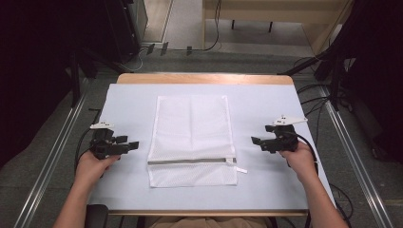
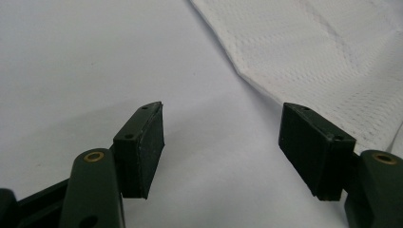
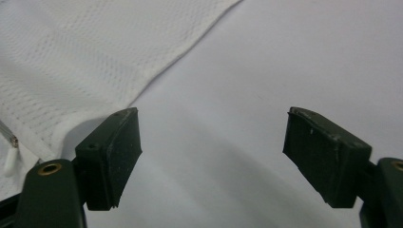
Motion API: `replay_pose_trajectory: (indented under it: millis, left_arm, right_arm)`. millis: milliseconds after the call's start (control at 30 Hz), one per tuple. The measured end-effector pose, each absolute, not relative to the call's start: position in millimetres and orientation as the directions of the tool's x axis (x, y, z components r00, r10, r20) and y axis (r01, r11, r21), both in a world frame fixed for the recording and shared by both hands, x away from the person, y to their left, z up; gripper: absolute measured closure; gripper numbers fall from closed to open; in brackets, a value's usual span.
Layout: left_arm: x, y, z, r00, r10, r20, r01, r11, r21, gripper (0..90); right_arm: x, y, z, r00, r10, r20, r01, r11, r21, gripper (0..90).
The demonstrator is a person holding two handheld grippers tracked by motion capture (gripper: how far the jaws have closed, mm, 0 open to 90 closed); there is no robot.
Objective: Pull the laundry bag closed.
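A white mesh laundry bag (image 1: 191, 138) lies flat in the middle of the table, its grey zipper (image 1: 190, 161) running across near the front end with a white pull at the right. My left gripper (image 1: 135, 144) rests on the table to the bag's left, jaws open and empty. In the left gripper view, the left gripper (image 2: 222, 152) points at bare cloth with the bag's edge (image 2: 304, 57) beyond. My right gripper (image 1: 255, 141) sits to the bag's right, open and empty. In the right gripper view, the right gripper (image 3: 214, 159) faces the bag's side (image 3: 85, 57).
A pale grey-blue cloth (image 1: 266, 180) covers the wooden table (image 1: 204, 79). Metal rails (image 1: 52, 156) run along the floor at both sides. Cables trail on the floor at the back and right.
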State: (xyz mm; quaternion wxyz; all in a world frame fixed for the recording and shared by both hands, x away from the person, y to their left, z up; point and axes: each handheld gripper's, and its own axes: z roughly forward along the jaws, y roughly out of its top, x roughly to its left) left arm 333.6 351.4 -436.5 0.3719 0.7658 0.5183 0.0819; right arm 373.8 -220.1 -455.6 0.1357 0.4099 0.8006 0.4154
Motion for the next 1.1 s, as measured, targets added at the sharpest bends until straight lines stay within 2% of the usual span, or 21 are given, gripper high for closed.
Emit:
replay_pose_trajectory:
  millis: [300, 1100]
  left_arm:
    - [334.2, 357.5, -437.7, 0.427, 0.869, -0.250, 0.735, -0.172, 0.656, 31.9]
    - [335.9, 353.8, -442.6, 0.408, 0.882, -0.235, 0.751, -0.177, 0.636, 29.2]
  right_arm:
    - [377.2, -231.8, -458.8, -0.581, 0.803, 0.128, 0.570, 0.289, 0.769, 22.2]
    - [377.8, -229.1, -462.2, -0.589, 0.798, 0.124, 0.582, 0.314, 0.750, 22.9]
